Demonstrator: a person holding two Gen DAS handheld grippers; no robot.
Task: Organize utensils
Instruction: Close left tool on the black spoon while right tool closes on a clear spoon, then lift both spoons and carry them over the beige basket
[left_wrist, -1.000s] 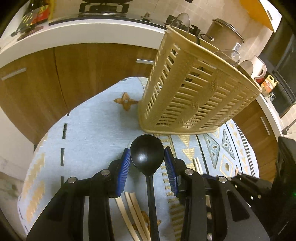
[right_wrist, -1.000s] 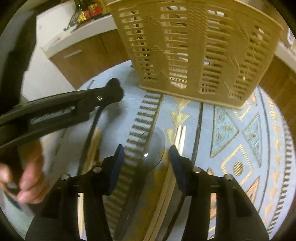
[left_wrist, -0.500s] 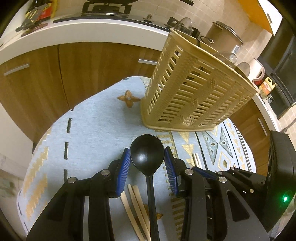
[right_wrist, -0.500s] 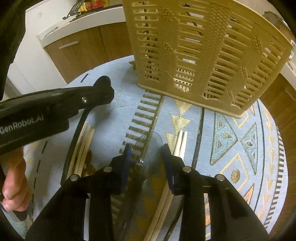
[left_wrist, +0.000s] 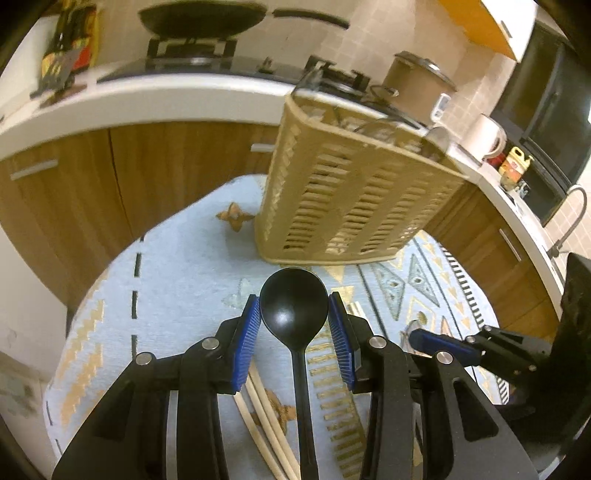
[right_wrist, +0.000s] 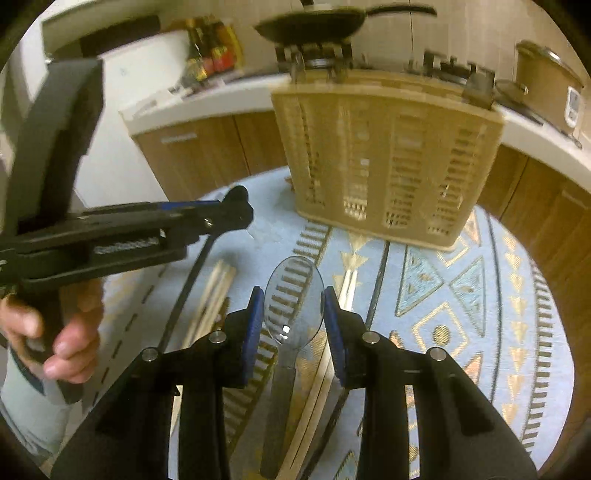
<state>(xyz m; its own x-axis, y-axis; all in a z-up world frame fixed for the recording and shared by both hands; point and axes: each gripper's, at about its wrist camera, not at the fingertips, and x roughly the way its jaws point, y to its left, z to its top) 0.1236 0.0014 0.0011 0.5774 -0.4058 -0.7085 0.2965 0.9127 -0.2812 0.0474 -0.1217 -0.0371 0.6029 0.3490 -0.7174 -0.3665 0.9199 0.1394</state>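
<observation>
Left wrist view has your left gripper (left_wrist: 294, 320) clamped on the black spoon (left_wrist: 293, 308), blue pads pressing both sides of the bowl dead center of the frame, handle running straight down toward the bottom edge. Under it, lower middle, a few wooden chopsticks (left_wrist: 263, 413) lie on the light blue patterned rug (left_wrist: 177, 266). The tan slatted utensil basket (left_wrist: 351, 199) stands upright on the rug just above the spoon in the picture, upper middle to right, with some clear items poking out the top, too blurry to name. You can also see the tip of your right gripper (left_wrist: 439, 345) coming in from the right edge. Right wrist view: your right gripper (right_wrist: 294, 319) has just been closing, and now its pads sit against both sides of a clear plastic spoon (right_wrist: 293, 299), bowl at frame center, see-through handle going down between the fingers. Another pair of chopsticks (right_wrist: 349, 286) lies on the rug (right_wrist: 480, 295) right behind the clear spoon, and a second bundle (right_wrist: 216, 291) sits left of center. Your left hand (right_wrist: 55, 332) shows at the left edge holding the left gripper (right_wrist: 236, 208), black spoon handle (right_wrist: 188, 280) hanging down from it. The basket (right_wrist: 388, 155) fills the upper middle there, in front of wooden cabinets (right_wrist: 207, 155) and a white counter (right_wrist: 192, 99).
</observation>
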